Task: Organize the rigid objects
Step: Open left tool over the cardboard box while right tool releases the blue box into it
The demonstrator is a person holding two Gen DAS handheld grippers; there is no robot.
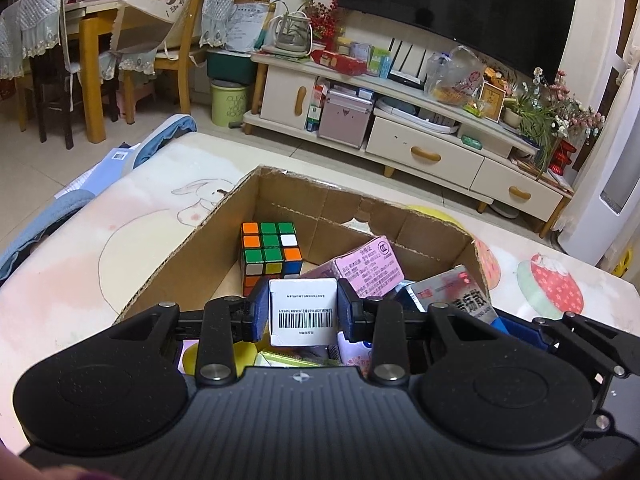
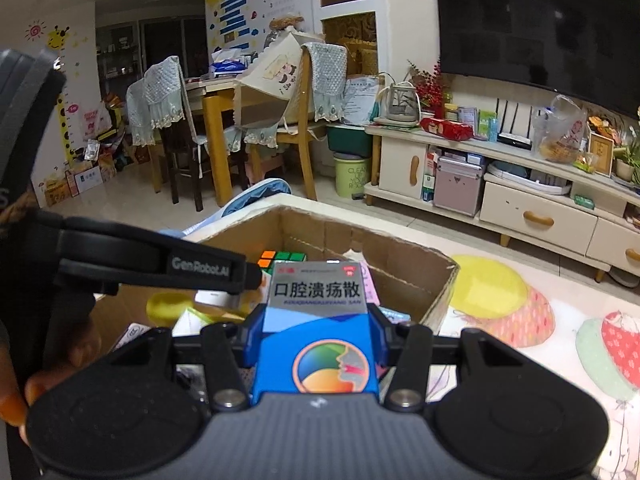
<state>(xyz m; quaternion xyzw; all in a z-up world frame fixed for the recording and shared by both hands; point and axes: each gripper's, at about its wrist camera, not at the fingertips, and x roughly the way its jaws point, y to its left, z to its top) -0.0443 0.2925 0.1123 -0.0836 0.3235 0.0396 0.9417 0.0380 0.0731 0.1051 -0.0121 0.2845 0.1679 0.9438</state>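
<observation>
My left gripper (image 1: 303, 312) is shut on a small white box with a barcode (image 1: 303, 308), held above the near end of an open cardboard box (image 1: 192, 248). Inside the carton lie a Rubik's cube (image 1: 271, 254), a pink box (image 1: 370, 266) and other small packets. My right gripper (image 2: 316, 336) is shut on a blue and silver medicine box (image 2: 318, 332), also over the cardboard box (image 2: 416, 276). That medicine box (image 1: 456, 296) shows at the right in the left wrist view. The left gripper's black body (image 2: 160, 268) crosses the left side of the right wrist view.
The carton stands on a table with a pastel cartoon cloth (image 1: 120, 240). Beyond lie a white TV cabinet (image 1: 424, 152), a dark television (image 1: 460, 0), a green bin (image 1: 228, 104) and a dining table with chairs (image 1: 100, 32). A hand (image 2: 24, 392) holds the left tool.
</observation>
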